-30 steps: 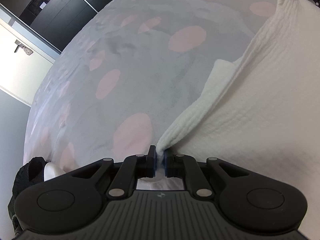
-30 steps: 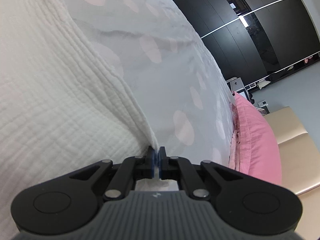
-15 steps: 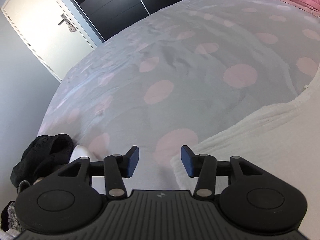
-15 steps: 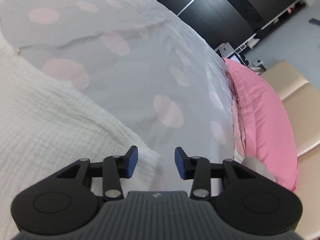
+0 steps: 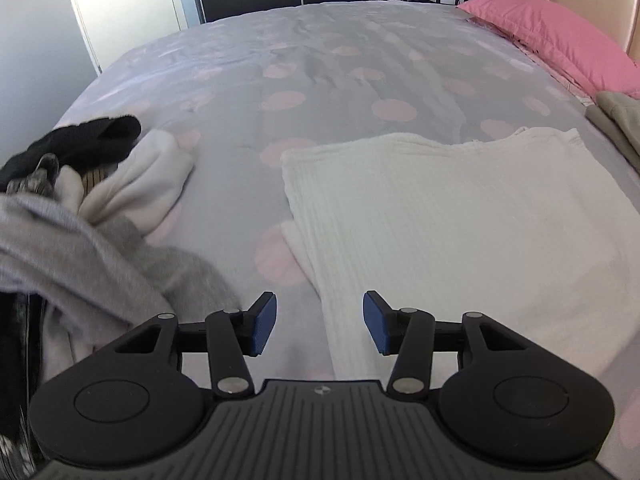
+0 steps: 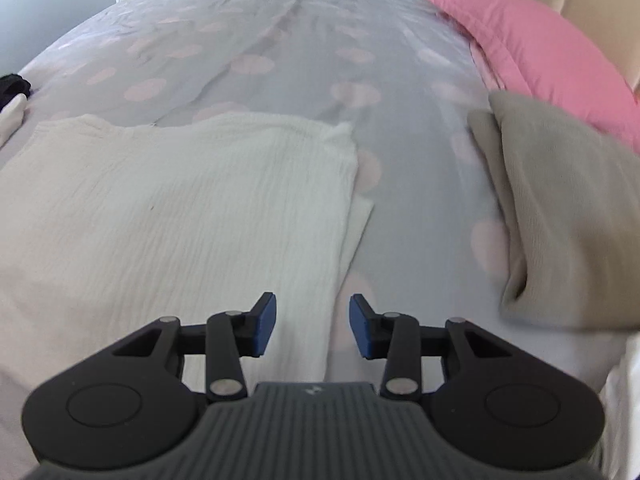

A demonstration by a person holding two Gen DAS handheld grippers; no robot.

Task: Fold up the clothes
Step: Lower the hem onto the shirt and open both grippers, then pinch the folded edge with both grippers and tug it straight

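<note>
A white crinkled garment [image 5: 452,216] [image 6: 168,204] lies folded flat on the grey bedspread with pink dots [image 5: 320,80]. My left gripper [image 5: 319,322] hovers open above the garment's near left edge, nothing between its blue pads. My right gripper [image 6: 313,326] is open too, above the garment's near right edge, with nothing held. Both point down at the bed from above.
A heap of loose clothes, grey [image 5: 100,256], cream [image 5: 148,180] and black [image 5: 88,140], lies left of the white garment. A folded beige garment [image 6: 560,208] sits to the right, by a pink pillow [image 6: 540,48]. Beyond the bed are a white door and dark wardrobes.
Both grippers were shut on the white garment's edges; they let go, opened, and rose back from the bed. The garment now lies flat, and both views have levelled out.
</note>
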